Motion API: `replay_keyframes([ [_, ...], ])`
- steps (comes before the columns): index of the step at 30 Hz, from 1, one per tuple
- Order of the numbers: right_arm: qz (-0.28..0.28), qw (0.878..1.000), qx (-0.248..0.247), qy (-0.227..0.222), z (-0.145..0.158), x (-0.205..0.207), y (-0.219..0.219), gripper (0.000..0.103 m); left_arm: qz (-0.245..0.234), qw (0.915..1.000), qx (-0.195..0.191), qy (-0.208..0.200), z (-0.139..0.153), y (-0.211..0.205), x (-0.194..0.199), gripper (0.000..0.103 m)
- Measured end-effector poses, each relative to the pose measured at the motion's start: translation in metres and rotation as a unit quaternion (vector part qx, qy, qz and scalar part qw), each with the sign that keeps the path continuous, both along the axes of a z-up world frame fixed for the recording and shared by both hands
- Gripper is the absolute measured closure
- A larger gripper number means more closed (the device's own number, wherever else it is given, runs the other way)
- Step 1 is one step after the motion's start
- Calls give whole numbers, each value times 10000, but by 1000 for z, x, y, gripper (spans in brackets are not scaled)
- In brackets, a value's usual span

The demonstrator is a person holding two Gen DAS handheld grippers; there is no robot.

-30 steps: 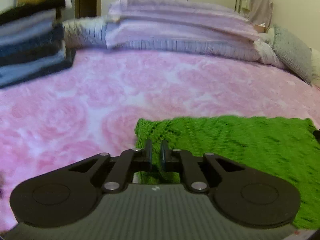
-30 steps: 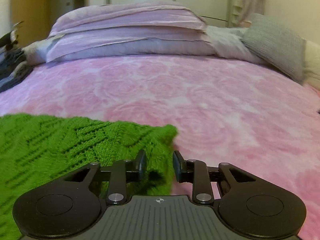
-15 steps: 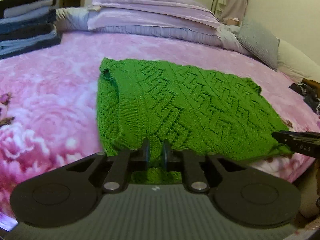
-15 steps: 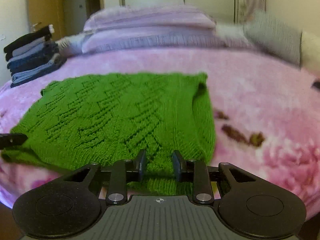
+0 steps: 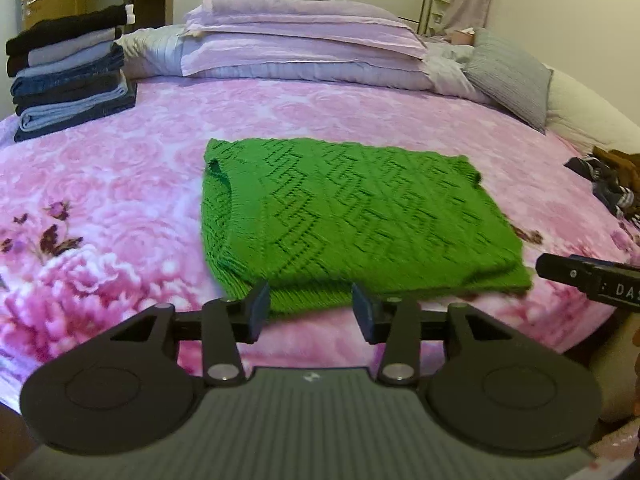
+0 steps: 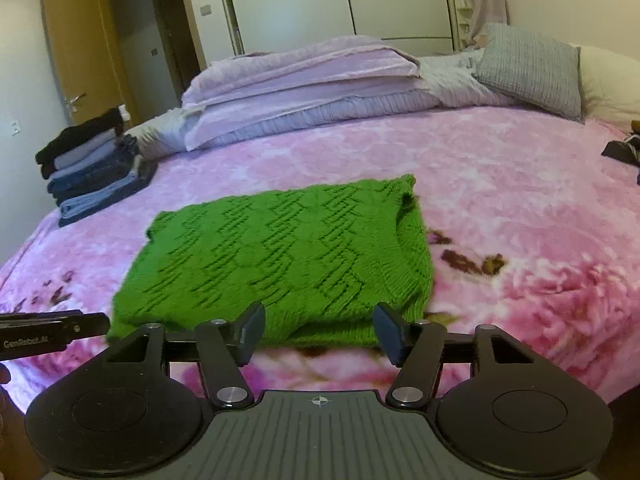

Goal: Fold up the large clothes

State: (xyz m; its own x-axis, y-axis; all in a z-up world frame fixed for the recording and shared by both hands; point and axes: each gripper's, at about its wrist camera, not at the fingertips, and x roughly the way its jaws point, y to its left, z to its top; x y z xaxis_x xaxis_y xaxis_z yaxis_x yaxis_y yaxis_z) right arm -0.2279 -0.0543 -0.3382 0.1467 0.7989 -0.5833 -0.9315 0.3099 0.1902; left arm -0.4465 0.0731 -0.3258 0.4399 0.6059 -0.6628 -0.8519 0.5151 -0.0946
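Note:
A green knitted sweater [image 5: 352, 220] lies folded into a rectangle on the pink flowered bedspread [image 5: 100, 208]. My left gripper [image 5: 310, 312] hovers open just in front of its near edge, holding nothing. In the right wrist view the same sweater [image 6: 288, 256] rests flat, and my right gripper [image 6: 320, 332] is open at its near edge, also with nothing in it. The right gripper's finger shows at the right edge of the left wrist view, and the left gripper's finger at the left edge of the right wrist view.
A stack of folded dark and blue clothes [image 5: 68, 76] sits at the bed's far left. Lilac folded blankets [image 5: 304, 48] and a grey pillow [image 5: 508, 76] lie along the head. Loose dark garments [image 5: 608, 184] lie at the right edge. A wooden door [image 6: 84, 64] stands behind.
Both grippers pulled the sweater's far edge back over itself, folding it, then let go. Both have opened and drawn back to the near edge.

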Motion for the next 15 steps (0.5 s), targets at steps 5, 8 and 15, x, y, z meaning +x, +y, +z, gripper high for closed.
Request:
replay_keyframes([
  [5,-23,9999,80,-108,16,-18,-27,45,-57,9998,184,36,17,-30,-4,51],
  [8,-133,9997,119,-139,19,-23,-39,44,-84,9995,288,66,23,-46,-6,49],
  [15,-24,9999,41,-98,18,-32,-58,44,-54,9992,327,225,23,-64,-8,46],
])
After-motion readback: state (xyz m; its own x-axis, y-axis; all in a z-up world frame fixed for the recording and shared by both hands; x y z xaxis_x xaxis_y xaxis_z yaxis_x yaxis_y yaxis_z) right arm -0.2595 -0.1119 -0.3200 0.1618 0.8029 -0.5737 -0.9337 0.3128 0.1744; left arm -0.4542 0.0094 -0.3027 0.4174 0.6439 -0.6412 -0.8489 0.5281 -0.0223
